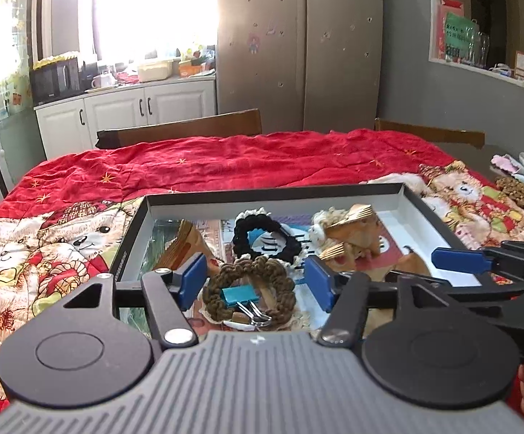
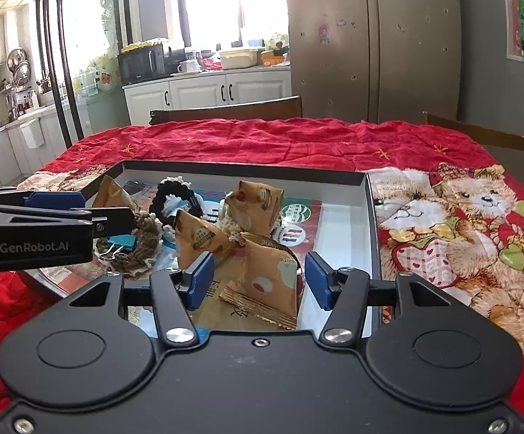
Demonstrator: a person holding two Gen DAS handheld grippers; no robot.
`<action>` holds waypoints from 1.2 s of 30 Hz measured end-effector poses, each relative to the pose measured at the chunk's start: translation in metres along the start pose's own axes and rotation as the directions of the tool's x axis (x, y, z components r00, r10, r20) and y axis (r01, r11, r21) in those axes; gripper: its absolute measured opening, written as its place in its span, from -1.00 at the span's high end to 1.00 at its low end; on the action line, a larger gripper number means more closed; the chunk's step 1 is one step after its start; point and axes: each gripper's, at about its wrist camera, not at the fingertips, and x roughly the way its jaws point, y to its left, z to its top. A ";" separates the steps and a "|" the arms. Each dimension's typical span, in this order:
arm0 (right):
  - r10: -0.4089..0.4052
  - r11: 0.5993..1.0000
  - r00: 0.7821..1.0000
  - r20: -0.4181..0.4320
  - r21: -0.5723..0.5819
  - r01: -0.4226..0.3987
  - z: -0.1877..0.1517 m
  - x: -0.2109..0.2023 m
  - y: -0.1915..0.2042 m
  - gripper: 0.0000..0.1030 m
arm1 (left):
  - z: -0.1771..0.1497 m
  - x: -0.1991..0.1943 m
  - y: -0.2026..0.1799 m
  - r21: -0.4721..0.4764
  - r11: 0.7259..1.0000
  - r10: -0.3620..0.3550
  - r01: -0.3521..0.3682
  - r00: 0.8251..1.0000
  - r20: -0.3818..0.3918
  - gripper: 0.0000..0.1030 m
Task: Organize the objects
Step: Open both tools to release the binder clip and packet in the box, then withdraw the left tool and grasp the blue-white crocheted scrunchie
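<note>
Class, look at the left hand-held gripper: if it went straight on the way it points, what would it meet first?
Most likely the brown crocheted ring with the blue binder clip on it, lying in the tray between the open left hand-held gripper pads. Depth is uncertain.

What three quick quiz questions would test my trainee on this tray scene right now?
1. True or false: the teal binder clip lies on the brown crocheted scrunchie.
2. Which gripper frames a tan snack packet between open jaws: left or right?
3. What colour is the scrunchie behind the brown one?

Key: 1 true. 2 right. 3 black.
</note>
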 end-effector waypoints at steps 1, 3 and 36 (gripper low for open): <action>-0.001 1.000 1.000 0.003 -0.003 0.001 0.000 -0.001 0.000 -0.04 | 0.000 -0.002 0.000 -0.002 1.000 -0.003 0.003 1.000 0.004 -0.41; -0.002 1.000 1.000 0.012 -0.004 0.002 0.001 -0.005 0.001 -0.04 | 0.001 -0.006 0.000 -0.004 1.000 -0.006 0.006 1.000 0.012 -0.41; 0.049 0.998 0.996 0.075 -0.053 -0.045 -0.033 -0.113 0.004 -0.04 | -0.067 -0.060 -0.039 0.158 0.964 -0.198 0.213 0.975 -0.103 -0.42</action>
